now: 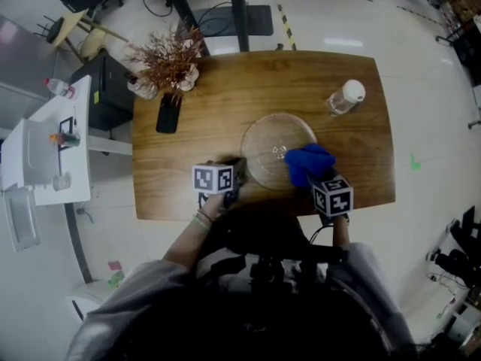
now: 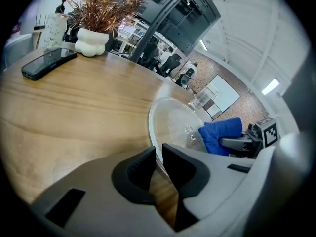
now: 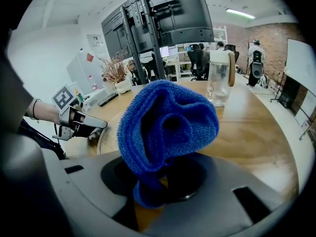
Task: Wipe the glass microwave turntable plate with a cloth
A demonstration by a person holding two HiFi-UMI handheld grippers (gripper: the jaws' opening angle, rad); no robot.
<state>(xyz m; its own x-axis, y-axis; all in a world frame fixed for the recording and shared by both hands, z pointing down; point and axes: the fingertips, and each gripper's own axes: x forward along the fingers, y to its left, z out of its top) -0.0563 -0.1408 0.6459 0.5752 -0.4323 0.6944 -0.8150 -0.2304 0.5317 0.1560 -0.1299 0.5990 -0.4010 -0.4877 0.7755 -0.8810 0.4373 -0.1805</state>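
The round glass turntable plate [image 1: 274, 145] lies flat on the wooden table [image 1: 188, 171]. My left gripper [image 1: 239, 171] is at the plate's near-left rim, and in the left gripper view its jaws [image 2: 157, 163] are shut on the edge of the plate [image 2: 173, 120]. My right gripper [image 1: 313, 177] is shut on a bunched blue cloth [image 1: 308, 162], which rests over the plate's near-right part. In the right gripper view the cloth [image 3: 165, 122] fills the space between the jaws and hides most of the plate [image 3: 104, 132].
A black phone [image 1: 168, 113] and a white vase of dried plants [image 1: 169, 65] sit at the table's far left. A clear bottle with a white lid [image 1: 346, 96] stands at the far right. A white side table [image 1: 71, 179] is left of the table.
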